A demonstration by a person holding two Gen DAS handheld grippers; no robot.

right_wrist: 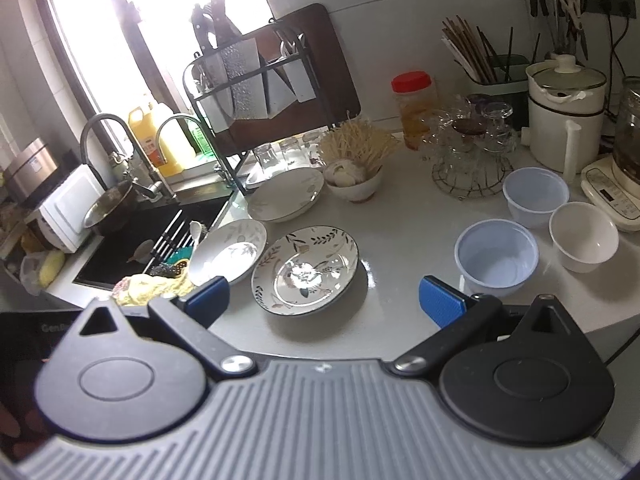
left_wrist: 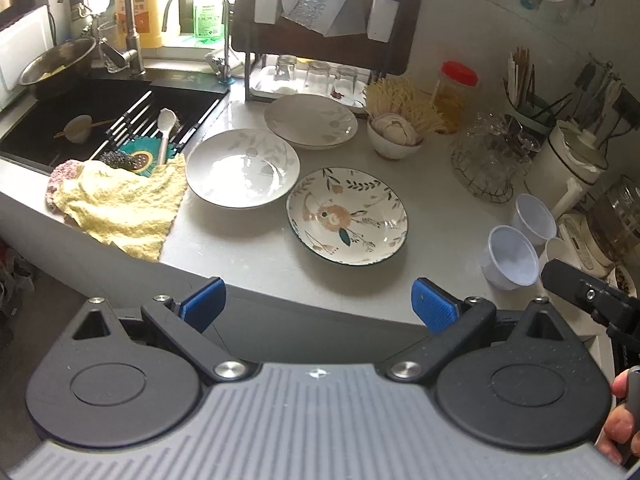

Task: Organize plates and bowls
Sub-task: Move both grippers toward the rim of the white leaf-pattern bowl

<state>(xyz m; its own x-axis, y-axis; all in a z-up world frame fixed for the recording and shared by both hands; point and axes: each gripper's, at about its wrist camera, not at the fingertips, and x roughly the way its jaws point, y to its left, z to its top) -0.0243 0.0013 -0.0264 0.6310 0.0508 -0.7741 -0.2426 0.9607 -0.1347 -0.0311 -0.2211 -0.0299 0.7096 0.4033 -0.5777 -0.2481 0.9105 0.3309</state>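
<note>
- Kitchen counter [left_wrist: 248, 256] beside the sink [left_wrist: 92, 120].
- Three plates [left_wrist: 347, 216] spread singly mid-counter; bowls [right_wrist: 497, 261] unstacked toward the right edge.
- Left gripper [left_wrist: 318, 304] and right gripper [right_wrist: 324, 300]: jaws spread, empty.
- Apparently nothing sorted yet.

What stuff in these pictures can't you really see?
- White bowl, left wrist view: mostly hidden behind the right gripper.
- Yellow cloth, right wrist view: partly covered by the gripper's finger.
- Sink, right wrist view: too dark to make out what's inside.
</note>
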